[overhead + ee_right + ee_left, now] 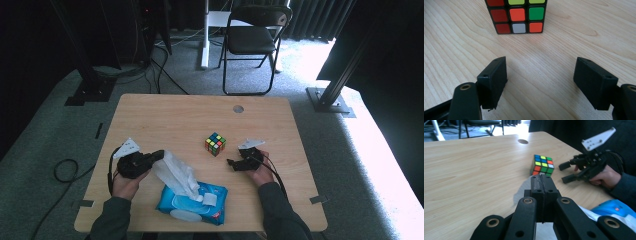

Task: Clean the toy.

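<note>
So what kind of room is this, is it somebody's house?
Probably not a house. It looks like a lab or studio set up for recording: black curtains hang around the space, a metal frame post is bolted to the grey carpet, cables trail across the floor, and a folding chair stands behind the wooden table.

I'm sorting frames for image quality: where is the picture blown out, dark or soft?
High view: daylight overexposes the carpet at the right, the curtains are near black, the table evenly lit. Left gripper view: the puzzle cube is sharp, the shut fingers slightly soft, the far floor glaring. Right gripper view: even light, soft shadows under the fingers.
</note>
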Demonstrator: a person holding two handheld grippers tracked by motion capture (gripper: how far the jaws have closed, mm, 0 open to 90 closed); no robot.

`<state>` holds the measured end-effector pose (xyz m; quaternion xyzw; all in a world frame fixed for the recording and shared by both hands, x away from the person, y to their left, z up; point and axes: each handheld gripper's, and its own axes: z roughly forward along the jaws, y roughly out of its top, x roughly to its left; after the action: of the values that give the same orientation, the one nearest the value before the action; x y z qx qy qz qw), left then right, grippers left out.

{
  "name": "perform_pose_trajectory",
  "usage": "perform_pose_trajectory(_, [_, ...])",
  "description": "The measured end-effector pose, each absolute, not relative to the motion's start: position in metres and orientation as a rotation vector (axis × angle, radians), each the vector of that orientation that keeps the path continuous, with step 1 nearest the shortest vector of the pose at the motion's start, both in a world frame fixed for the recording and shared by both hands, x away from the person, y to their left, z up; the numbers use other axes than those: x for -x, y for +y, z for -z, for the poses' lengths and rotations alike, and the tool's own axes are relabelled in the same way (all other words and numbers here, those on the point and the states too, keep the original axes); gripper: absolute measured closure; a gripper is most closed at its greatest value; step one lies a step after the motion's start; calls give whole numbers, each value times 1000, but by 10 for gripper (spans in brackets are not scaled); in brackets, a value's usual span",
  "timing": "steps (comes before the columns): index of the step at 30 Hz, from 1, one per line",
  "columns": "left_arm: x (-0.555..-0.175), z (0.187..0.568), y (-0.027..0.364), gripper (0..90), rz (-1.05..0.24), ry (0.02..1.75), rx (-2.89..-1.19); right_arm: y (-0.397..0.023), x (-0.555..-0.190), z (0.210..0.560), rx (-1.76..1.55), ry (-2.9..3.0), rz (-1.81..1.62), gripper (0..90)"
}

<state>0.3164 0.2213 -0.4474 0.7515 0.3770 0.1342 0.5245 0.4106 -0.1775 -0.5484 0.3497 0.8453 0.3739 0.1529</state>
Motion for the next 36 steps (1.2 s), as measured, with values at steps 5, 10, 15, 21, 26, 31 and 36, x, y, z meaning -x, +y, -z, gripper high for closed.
perform_pose_trajectory(5, [-311, 452, 210, 895, -268, 867, -1826, -178, -411, 548, -1003, 2424, -1073, 265])
perform_pose_trajectory(10, [-306, 461, 197, 885, -204, 833, -1878, -177, -411, 548, -1004, 2424, -1073, 265])
perform_pose_trajectory(15, [-304, 467, 185, 805, -154, 799, -1940, -177, -411, 548, -1005, 2424, -1073, 265])
perform_pose_trajectory(21, [-299, 472, 174, 590, -130, 765, -2018, -177, -410, 548, -1006, 2422, -1072, 265])
perform_pose_trajectory(26, [-299, 480, 171, 427, -132, 758, -2054, -177, -410, 548, -1005, 2423, -1072, 265])
perform_pose_trajectory(31, [-299, 483, 169, 357, -119, 747, -2073, -177, -410, 548, -1006, 2423, -1072, 265])
perform_pose_trajectory(36, [-301, 487, 167, 324, -101, 747, -2088, -177, -410, 548, -1006, 2423, -1072, 264])
